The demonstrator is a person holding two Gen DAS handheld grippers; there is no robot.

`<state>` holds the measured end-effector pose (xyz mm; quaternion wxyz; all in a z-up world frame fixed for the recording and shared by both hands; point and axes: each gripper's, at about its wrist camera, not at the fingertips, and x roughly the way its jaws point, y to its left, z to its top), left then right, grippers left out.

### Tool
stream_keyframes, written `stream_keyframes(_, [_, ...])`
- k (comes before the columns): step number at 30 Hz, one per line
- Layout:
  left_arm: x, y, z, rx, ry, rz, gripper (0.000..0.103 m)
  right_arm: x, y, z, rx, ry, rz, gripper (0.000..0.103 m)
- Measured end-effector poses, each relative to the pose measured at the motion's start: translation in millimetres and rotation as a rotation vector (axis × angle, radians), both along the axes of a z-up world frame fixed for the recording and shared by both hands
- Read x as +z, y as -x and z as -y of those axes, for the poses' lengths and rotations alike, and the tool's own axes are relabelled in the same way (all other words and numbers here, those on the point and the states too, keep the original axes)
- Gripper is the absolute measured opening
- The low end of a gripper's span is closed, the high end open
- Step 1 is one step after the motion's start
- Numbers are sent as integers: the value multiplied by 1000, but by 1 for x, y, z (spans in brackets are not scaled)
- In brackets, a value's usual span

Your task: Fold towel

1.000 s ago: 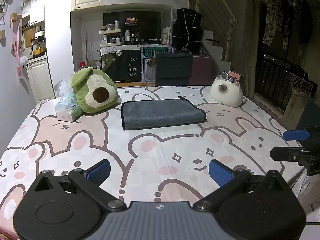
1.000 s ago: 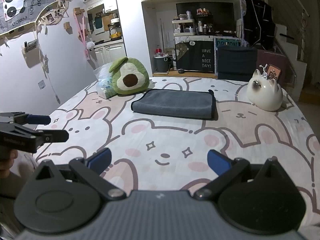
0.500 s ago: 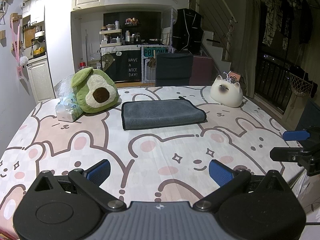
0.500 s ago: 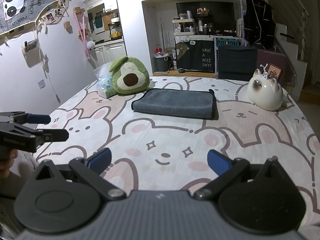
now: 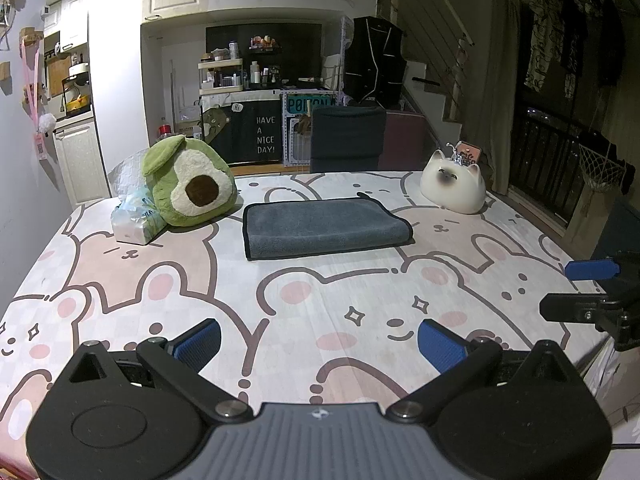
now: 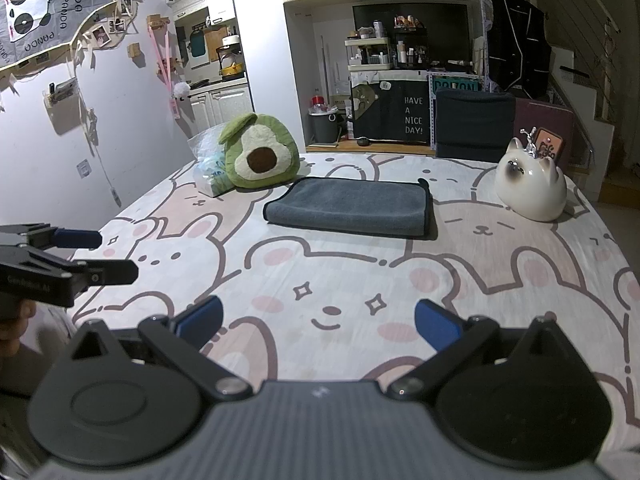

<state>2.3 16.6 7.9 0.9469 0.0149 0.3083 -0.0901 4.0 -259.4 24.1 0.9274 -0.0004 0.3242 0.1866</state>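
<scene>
Nothing is changed from a second ago: the grey folded towel point(image 5: 326, 227) is left flat toward the far edge of the bear-printed surface point(image 5: 320, 300). Left claw point(image 5: 320, 342) and right claw point(image 6: 319, 322) are held spread, empty, well apart from it; folding is judged finished.

The folded towel point(image 5: 324, 227) lies flat on the counter point(image 5: 320, 296), well ahead of both my claws. Just left of the towel sits the avocado plush point(image 5: 188, 184), and a tissue pack point(image 5: 136, 220) leans against the plush's left side. Right of the towel, apart from it, stands the cat figurine point(image 5: 454, 184). Behind the towel, past the counter's far edge, is a chair back point(image 5: 346, 138). My left claw point(image 5: 320, 340) hangs over the near edge; my right claw point(image 6: 318, 322) is beside it, to its right.
</scene>
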Motion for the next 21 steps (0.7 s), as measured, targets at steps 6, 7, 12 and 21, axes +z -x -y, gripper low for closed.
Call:
stream_keyframes(6, [0, 0, 0, 0, 0, 0, 103, 0, 0, 0, 0, -1, 1, 103])
stream_keyframes(7, [0, 0, 0, 0, -1, 0, 103, 0, 0, 0, 1, -1, 1, 103])
stream_keyframes(12, [1, 0, 1, -2, -3, 4, 103, 0, 0, -1, 1, -1, 1, 103])
stream_keyframes(21, [3, 0, 0, 0, -1, 2, 103, 0, 0, 0, 0, -2, 1, 103])
